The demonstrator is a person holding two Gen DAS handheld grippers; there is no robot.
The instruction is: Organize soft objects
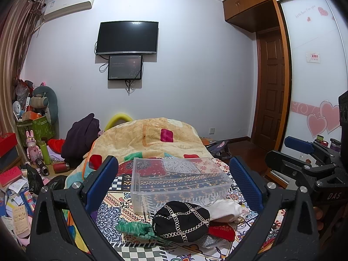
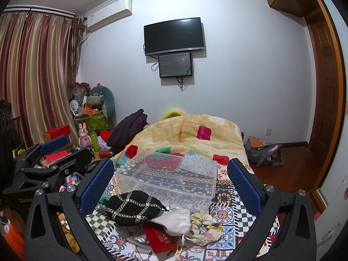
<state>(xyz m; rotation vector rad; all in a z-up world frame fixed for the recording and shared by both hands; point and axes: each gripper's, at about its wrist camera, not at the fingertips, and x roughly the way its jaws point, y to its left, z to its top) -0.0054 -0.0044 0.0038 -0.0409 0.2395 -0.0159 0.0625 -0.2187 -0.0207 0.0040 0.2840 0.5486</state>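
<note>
Hovering above the patterned patchwork bedspread (image 1: 121, 200), the left gripper (image 1: 174, 180) has its blue-padded jaws spread wide and grasps nothing. The right gripper (image 2: 170, 181) is likewise released, its jaws apart and bare.

A clear rectangular plastic box (image 1: 180, 180) sits on the bedspread at twelve o'clock from both grippers, with only the bedspread's pattern showing through its walls.

Just nearer than the box lies a heap of soft things. A black fabric pouch crossed with silvery chain trim (image 1: 181, 223) sits in the middle of the left wrist view, touching a green knitted piece (image 1: 134, 228) at its nine o'clock and a white cloth bag (image 1: 226, 209) at its two o'clock. A red flat packet (image 1: 220, 231) peeks out from beneath, at four o'clock.

The right wrist view also shows a floral drawstring pouch (image 2: 206, 226) at three o'clock of the white bag.

Beyond the box, a beige plush blanket with coloured squares (image 1: 152, 134) is bunched up at twelve o'clock.
</note>
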